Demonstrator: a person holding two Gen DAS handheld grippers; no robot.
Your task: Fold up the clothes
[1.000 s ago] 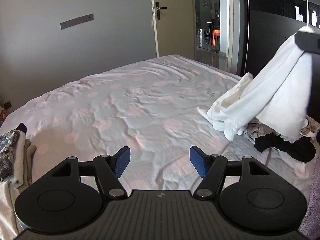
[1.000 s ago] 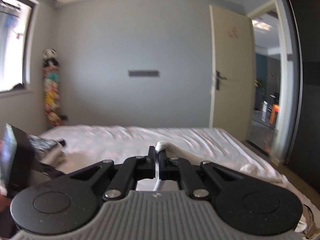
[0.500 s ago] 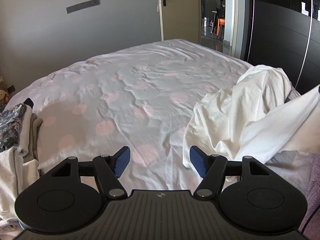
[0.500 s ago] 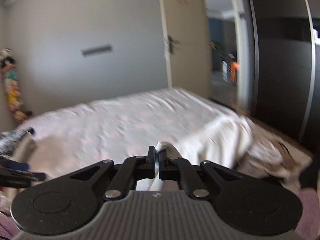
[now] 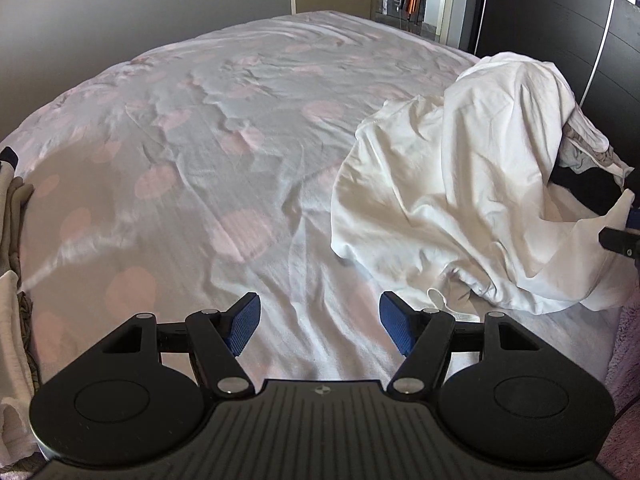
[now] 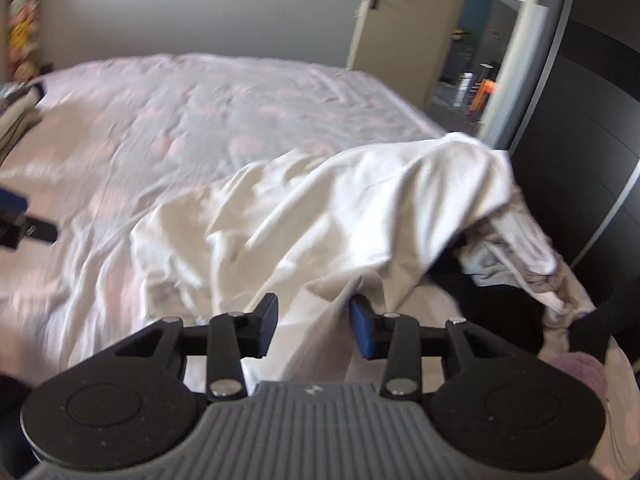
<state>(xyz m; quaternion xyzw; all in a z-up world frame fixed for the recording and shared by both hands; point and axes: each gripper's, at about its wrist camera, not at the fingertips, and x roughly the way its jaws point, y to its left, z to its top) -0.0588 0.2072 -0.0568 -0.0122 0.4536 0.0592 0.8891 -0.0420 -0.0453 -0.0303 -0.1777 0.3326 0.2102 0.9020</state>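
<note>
A crumpled white garment (image 5: 460, 184) lies on the bed's right side, draped over a pile of other clothes; it also shows in the right wrist view (image 6: 328, 216). My left gripper (image 5: 320, 326) is open and empty, low over the bedsheet, left of the garment. My right gripper (image 6: 314, 330) is open, with a fold of the white garment lying loose between its jaws. The right gripper's tip shows at the right edge of the left wrist view (image 5: 628, 228), against the garment's edge.
The bed (image 5: 208, 128) has a pale sheet with pink dots. Folded clothes (image 5: 12, 264) are stacked at its left edge. A pile of dark and grey clothes (image 6: 504, 276) sits under the garment. A dark wardrobe (image 6: 580, 128) stands to the right, an open door behind.
My right gripper came down from high above the bed and opened, and the white garment dropped onto the bed. My left gripper stayed open and moved closer to the sheet.
</note>
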